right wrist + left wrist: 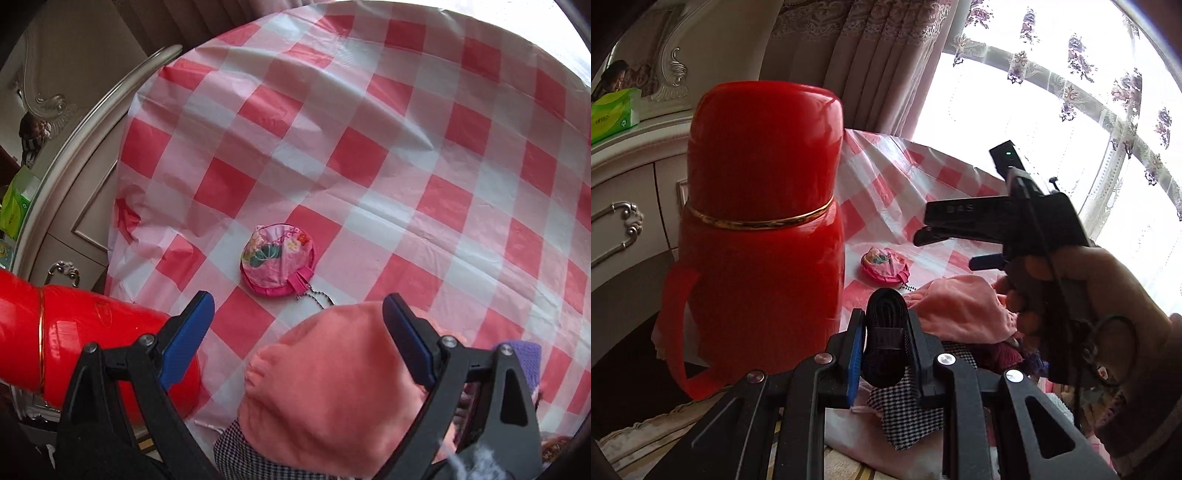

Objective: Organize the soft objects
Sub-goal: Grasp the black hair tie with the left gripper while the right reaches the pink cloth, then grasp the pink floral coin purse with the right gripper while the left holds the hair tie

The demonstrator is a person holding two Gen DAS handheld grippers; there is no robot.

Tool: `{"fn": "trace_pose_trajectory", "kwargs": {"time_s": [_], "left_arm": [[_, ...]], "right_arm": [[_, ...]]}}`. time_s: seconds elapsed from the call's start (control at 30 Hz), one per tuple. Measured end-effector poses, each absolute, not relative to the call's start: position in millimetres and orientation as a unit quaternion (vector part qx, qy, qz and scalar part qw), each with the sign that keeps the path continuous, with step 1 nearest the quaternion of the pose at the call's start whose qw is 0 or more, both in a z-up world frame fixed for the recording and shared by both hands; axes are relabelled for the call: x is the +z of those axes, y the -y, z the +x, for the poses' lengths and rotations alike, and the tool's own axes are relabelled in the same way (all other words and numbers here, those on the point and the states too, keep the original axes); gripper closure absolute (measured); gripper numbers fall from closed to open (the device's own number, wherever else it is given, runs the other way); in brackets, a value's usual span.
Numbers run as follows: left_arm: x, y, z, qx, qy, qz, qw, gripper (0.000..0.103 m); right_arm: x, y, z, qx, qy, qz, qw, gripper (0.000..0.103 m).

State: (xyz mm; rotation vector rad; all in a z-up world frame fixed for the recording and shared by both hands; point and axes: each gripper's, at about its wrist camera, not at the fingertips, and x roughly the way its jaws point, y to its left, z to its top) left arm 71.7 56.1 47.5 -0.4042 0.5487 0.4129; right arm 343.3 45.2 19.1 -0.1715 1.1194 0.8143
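My left gripper is shut on a black looped strap and holds it above a black-and-white houndstooth cloth. A salmon-pink soft cloth lies on the pile near the table's front edge; it also shows in the left wrist view. My right gripper is open and empty, its blue-padded fingers hovering over the pink cloth. In the left wrist view the right gripper is seen from the side. A round pink flowered pouch with a bead chain lies on the checked tablecloth.
A tall red thermos stands at the table's left edge, close to my left gripper; it shows in the right wrist view. A purple knitted item lies at the right. A white dresser with a green tissue pack stands left.
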Motion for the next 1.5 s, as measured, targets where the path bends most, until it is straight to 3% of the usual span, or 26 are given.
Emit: {"fn": "trace_pose_trajectory", "kwargs": {"time_s": [0.5, 0.53, 0.6, 0.63, 1.1, 1.5], "left_arm": [[37, -81, 37, 0.165, -0.295, -0.233, 0.912, 0.081], [36, -80, 38, 0.165, -0.296, -0.234, 0.912, 0.081], [38, -79, 37, 0.164, -0.294, -0.233, 0.912, 0.081], [38, -77, 38, 0.163, -0.293, -0.232, 0.913, 0.081], [56, -54, 15, 0.132, -0.268, -0.202, 0.932, 0.081], [82, 18, 5, 0.014, -0.266, -0.135, 0.954, 0.081]], "right_arm": [[-53, -140, 353, 0.362, -0.515, -0.224, 0.744, 0.009], [-54, -141, 351, 0.36, -0.507, -0.232, 0.748, 0.011], [-50, -136, 349, 0.358, -0.497, -0.227, 0.757, 0.025], [-48, -131, 349, 0.36, -0.505, -0.212, 0.756, 0.025], [63, 25, 271, 0.332, -0.439, -0.083, 0.831, 0.025], [90, 207, 169, 0.259, -0.414, -0.027, 0.872, 0.025]]}}
